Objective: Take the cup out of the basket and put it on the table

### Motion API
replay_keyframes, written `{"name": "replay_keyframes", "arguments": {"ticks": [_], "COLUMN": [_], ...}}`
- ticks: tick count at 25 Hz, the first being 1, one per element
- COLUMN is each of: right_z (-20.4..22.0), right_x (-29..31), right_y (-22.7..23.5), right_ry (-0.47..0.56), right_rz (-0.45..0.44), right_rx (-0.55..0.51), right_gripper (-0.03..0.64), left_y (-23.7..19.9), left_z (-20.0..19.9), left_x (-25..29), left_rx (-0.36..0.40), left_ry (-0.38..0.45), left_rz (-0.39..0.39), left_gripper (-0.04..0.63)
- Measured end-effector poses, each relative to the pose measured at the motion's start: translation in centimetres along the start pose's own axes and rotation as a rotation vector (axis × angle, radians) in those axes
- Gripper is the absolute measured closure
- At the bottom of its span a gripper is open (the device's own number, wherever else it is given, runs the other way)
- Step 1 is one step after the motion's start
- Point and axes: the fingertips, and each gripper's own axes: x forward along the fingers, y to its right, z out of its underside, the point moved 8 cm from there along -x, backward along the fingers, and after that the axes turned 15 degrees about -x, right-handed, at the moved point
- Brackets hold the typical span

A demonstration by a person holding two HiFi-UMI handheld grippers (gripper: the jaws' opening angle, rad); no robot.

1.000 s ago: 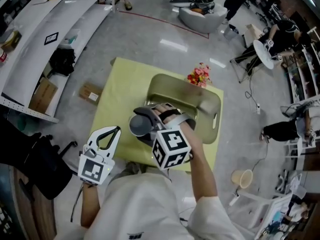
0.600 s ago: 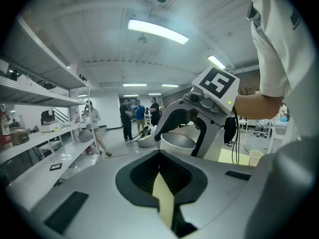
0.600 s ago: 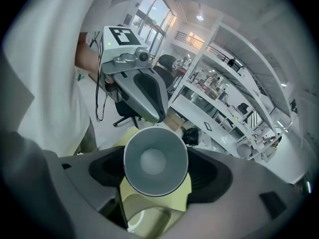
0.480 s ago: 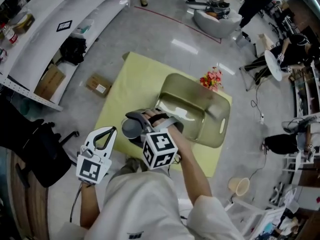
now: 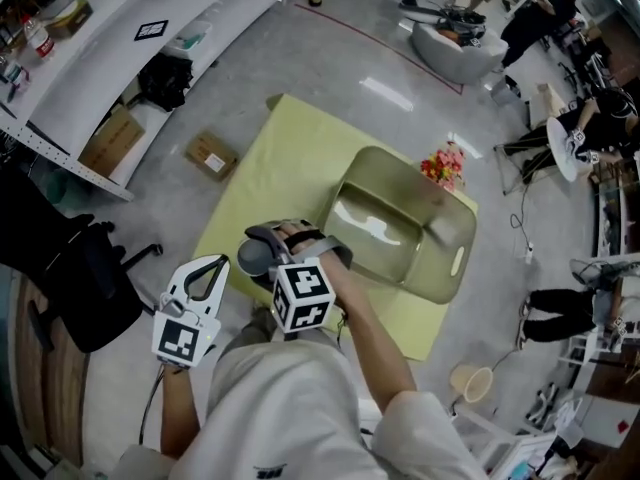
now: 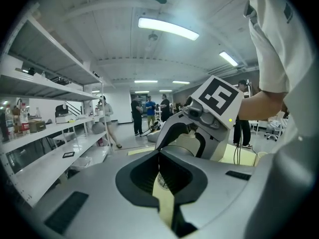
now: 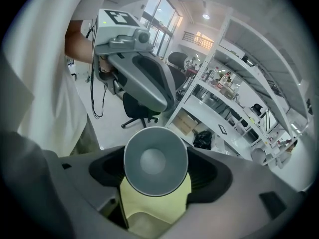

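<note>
Cup (image 7: pixel 155 161), grey and round, is being gripped by the jaws of right gripper (image 5: pixel 266 253), hanging over yellow table (image 5: pixel 268 163) near its front edge, outside olive-green plastic basket (image 5: pixel 456 266). Left gripper (image 5: pixel 224 262) is idling, jaws pressed together, empty.

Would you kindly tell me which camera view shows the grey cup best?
The right gripper view: the cup sits end-on, centred, gripped by the right gripper. The head view shows only part of it from above. The left gripper view shows that gripper, but no clear cup.
</note>
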Motion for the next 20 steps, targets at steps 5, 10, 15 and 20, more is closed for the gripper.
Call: {"name": "replay_keyframes", "arguments": {"ticks": [5, 10, 15, 20], "right_z": [0.2, 1.0, 1.9, 3.2], "right_x": [3.3, 6.7, 9.7, 12.7], "right_y": [-1.0, -2.0, -2.9, -3.9], "right_ry": [-0.003, -0.017, -0.016, -0.031], "right_rz": [-0.034, -0.049, -0.064, -0.054], "right_rx": [-0.012, 0.002, 0.022, 0.033], "right_gripper": [0.256, 0.256, 0.256, 0.256], "left_y": [-0.7, -1.2, -1.7, -1.8], "left_z": [1.8, 3.5, 5.0, 6.4], "left_x": [-0.6, -1.1, -1.2, -0.9], "left_rx": [-0.024, -0.001, -0.038, -0.056], "left_ry": [-0.01, -0.041, -0.047, -0.07], "left_rz": [-0.036, -0.073, -0.086, -0.085], "left_gripper": [0.586, 0.586, 0.585, 0.586]}}
